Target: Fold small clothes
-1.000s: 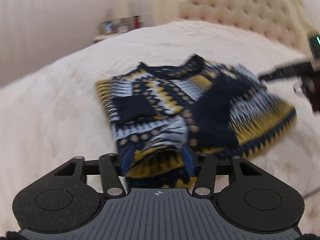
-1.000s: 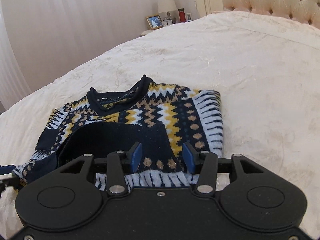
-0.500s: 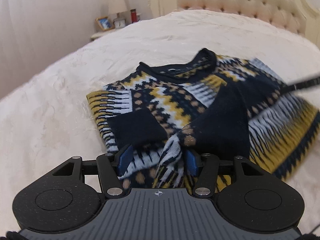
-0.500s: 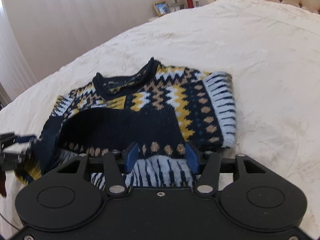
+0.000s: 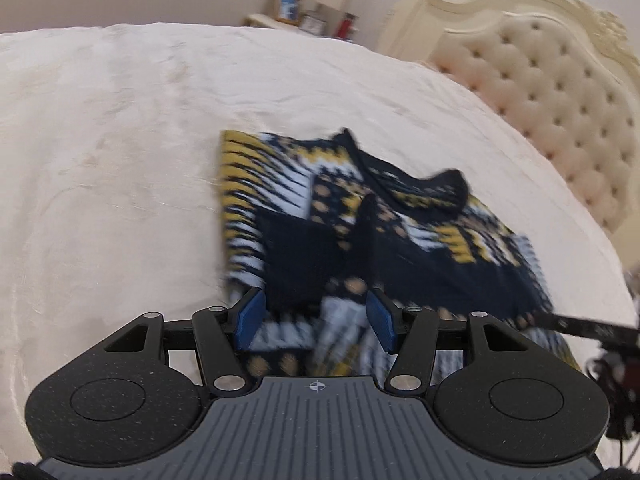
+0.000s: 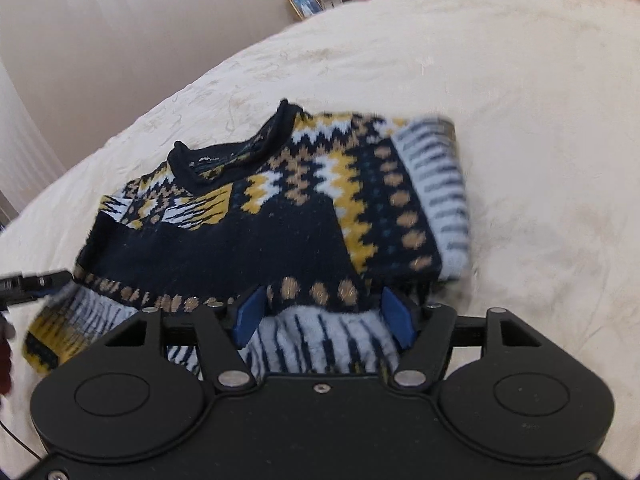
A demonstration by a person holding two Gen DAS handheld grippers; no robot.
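A navy, yellow and white patterned sweater (image 5: 404, 240) (image 6: 280, 220) lies on the bed with its sleeves folded in and its collar at the far side. My left gripper (image 5: 316, 320) sits low at the near hem. Its jaws are opening, and loose knit lies between the blue pads without being pinched. My right gripper (image 6: 322, 314) is at the hem too, on the other side. Its jaws are opening wide over the white-striped fabric, which the pads do not press. Each gripper's finger shows at the edge of the other's view, blurred.
A cream bedspread (image 6: 520, 160) surrounds the sweater on every side. A tufted headboard (image 5: 560, 92) rises at the right in the left wrist view. A nightstand with a picture frame (image 6: 306, 3) and small items stands beyond the bed.
My left gripper has slid sideways along the hem and rolled, so its view has swung. The right pads stand clearly wider apart than before, and the fabric between them has sunk flat.
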